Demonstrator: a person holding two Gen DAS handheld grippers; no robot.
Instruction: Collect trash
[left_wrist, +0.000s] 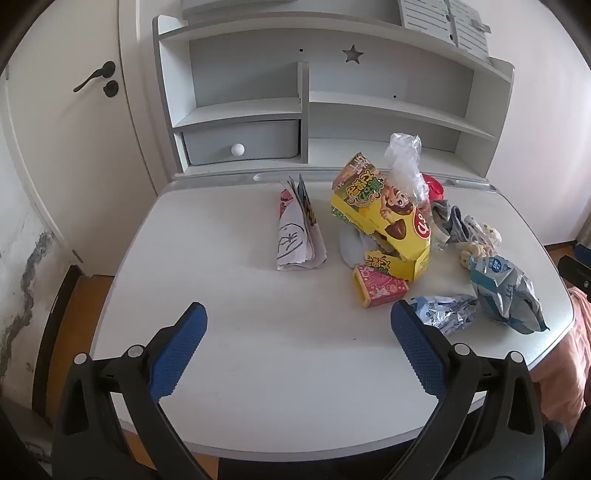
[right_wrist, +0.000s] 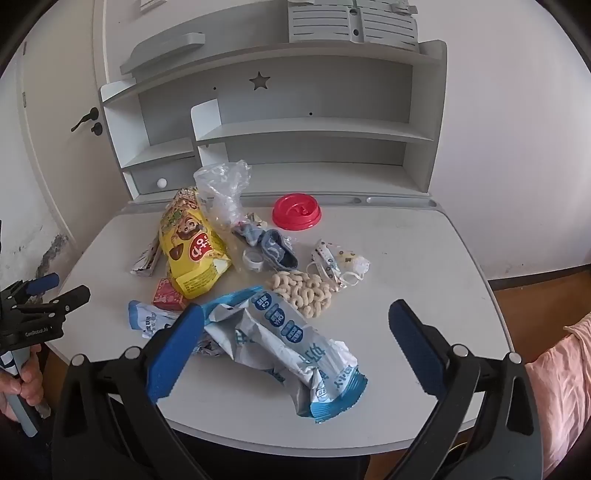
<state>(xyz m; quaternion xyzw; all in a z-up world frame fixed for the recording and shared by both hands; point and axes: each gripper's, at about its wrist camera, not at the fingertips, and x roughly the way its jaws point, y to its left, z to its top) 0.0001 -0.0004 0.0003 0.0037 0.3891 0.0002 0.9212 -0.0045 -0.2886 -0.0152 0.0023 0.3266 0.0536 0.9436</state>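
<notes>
Both hand-held grippers, left (left_wrist: 298, 320) and right (right_wrist: 295, 320), hover spread wide over the tabletop (left_wrist: 229, 295); blue-and-silver wrapper (right_wrist: 291, 350) at right's 12 o'clock, touching neither pad

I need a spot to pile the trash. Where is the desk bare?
Bare: the white desk's left half, bordered by the folded paper booklet, and its right edge beyond the patterned face mask. Crowded: around the yellow snack box.

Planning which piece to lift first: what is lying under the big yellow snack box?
The yellow snack box leans over a pale crumpled wad and a small pink carton at its front edge. Whatever lies further beneath is covered.
</notes>
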